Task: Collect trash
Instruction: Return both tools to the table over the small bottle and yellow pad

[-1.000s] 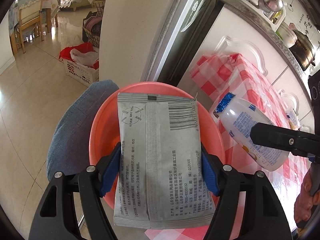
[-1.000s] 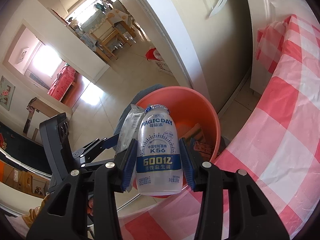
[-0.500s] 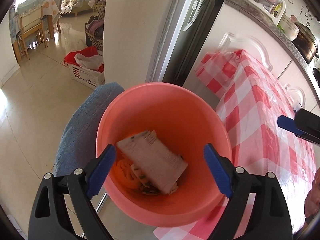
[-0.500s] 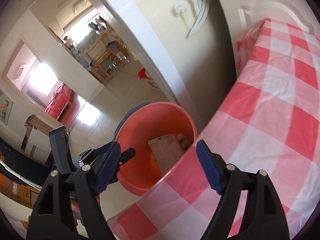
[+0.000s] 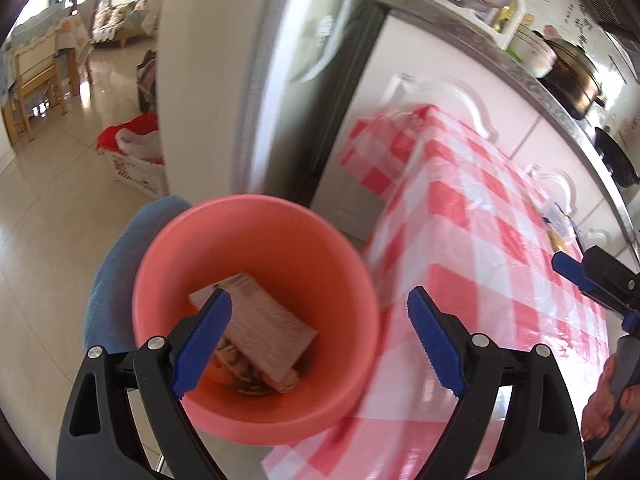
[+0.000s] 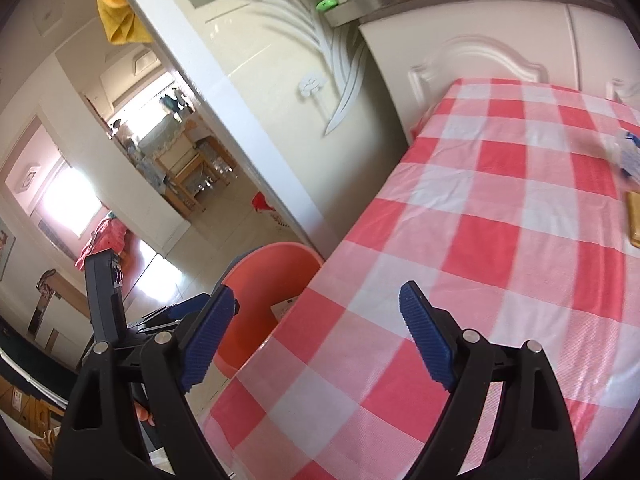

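An orange trash bin point(image 5: 256, 280) stands on the floor beside the table with the red-and-white checked cloth point(image 5: 480, 240). A grey packet point(image 5: 268, 320) lies inside it on other scraps. My left gripper point(image 5: 316, 340) is open and empty above the bin's rim. My right gripper point(image 6: 316, 336) is open and empty over the table's edge; the bin point(image 6: 264, 280) shows to its lower left. On the table's far right lie a clear wrapper with blue print point(image 6: 628, 156) and a yellow item point(image 6: 634, 220), both cut by the frame edge.
A blue-covered stool point(image 5: 112, 280) stands against the bin. A white basket with red contents point(image 5: 136, 160) is on the floor behind. White cabinets point(image 6: 480, 52) and a counter with pots point(image 5: 568, 76) run behind the table. A door frame point(image 5: 256, 80) stands near the bin.
Both grippers opened: the grey packet and the white bottle dropped from them, the packet now in the bin. Both grippers then pulled back and swung right toward the table.
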Demonstrator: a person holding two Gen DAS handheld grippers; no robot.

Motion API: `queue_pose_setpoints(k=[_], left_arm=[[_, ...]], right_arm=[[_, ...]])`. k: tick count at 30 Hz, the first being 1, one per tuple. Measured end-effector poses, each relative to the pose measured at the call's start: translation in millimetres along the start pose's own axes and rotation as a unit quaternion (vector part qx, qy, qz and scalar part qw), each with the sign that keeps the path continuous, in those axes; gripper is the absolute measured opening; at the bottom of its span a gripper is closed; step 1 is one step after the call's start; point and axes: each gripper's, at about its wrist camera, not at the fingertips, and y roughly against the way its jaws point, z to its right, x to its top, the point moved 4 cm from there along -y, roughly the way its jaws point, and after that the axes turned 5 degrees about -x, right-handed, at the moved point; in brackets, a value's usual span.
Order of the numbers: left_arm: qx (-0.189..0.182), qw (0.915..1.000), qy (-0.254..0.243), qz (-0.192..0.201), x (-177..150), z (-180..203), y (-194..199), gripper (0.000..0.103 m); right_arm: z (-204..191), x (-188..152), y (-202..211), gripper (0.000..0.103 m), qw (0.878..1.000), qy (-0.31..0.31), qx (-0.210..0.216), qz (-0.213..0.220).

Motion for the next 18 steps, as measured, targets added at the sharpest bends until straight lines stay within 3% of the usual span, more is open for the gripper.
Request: queue_pose_setpoints(k=[9, 18], left_arm=[[-0.034, 0.9987, -0.036, -0.008, 14.1, 65.5, -10.8, 0.089], [-0.134, 0.9878, -0.067, -0.04, 39.6, 175.7, -47.3, 0.09]], right_arm=[[60.8, -3.0, 52.2, 0.085, 0.996, -0.042, -0.048, 0.058], [146.2, -4.7, 111.2, 0.089, 0.978, -0.102, -0.131, 0.124]])
